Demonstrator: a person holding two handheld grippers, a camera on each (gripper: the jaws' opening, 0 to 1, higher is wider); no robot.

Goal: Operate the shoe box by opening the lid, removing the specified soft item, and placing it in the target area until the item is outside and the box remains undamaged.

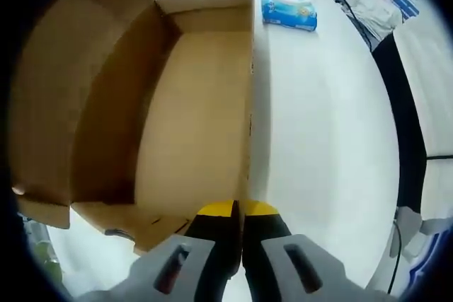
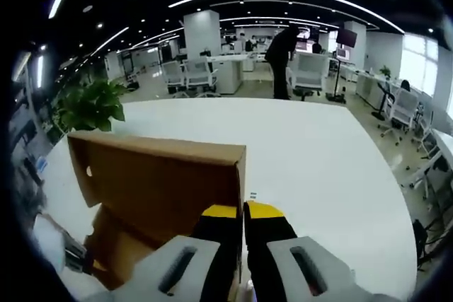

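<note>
The brown cardboard shoe box [image 1: 191,111] lies open on the white table [image 1: 325,125], its inside bare and its lid [image 1: 64,97] folded out to the left. My left gripper [image 1: 238,208] is shut at the near end of the box's right wall, whose edge runs into the seam between the jaws. A soft blue-and-white pack [image 1: 289,6] lies on the table beyond the box's far right corner. In the right gripper view, my right gripper [image 2: 243,210] is shut at the right edge of an upright cardboard panel of the box [image 2: 156,182].
The white table [image 2: 311,153] stretches wide beyond the box. A potted plant [image 2: 88,104] stands off its far left edge, and a person [image 2: 283,47] stands among desks and chairs behind. A seated person [image 1: 375,1] is past the table's far right corner.
</note>
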